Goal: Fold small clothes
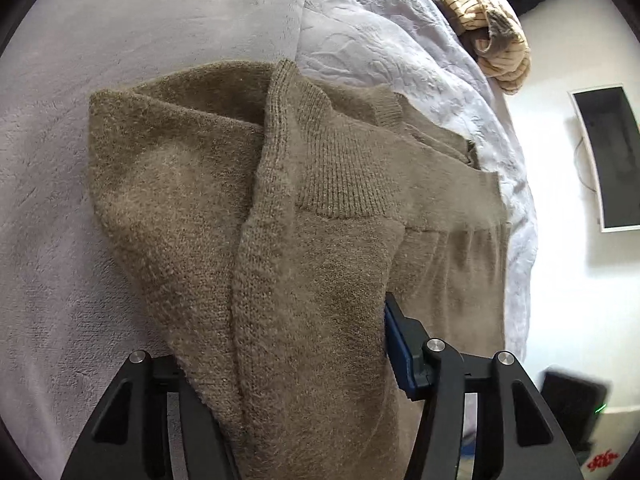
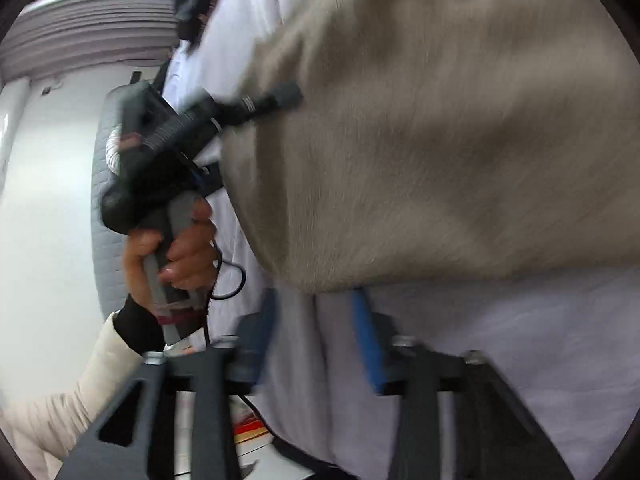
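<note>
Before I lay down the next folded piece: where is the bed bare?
Free: the plush blanket left of and beyond the brown sweater. Crowded: the far right corner, where the striped garment sits heaped on the quilted cover.

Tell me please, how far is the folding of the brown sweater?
Done, it seems: one sleeve with its ribbed cuff already lies folded across the brown sweater on the bed. In hand: sweater fabric sits between the fingers of the left gripper; the right gripper is open with nothing between them. Left: the final folds, and the striped garment waiting behind.
</note>
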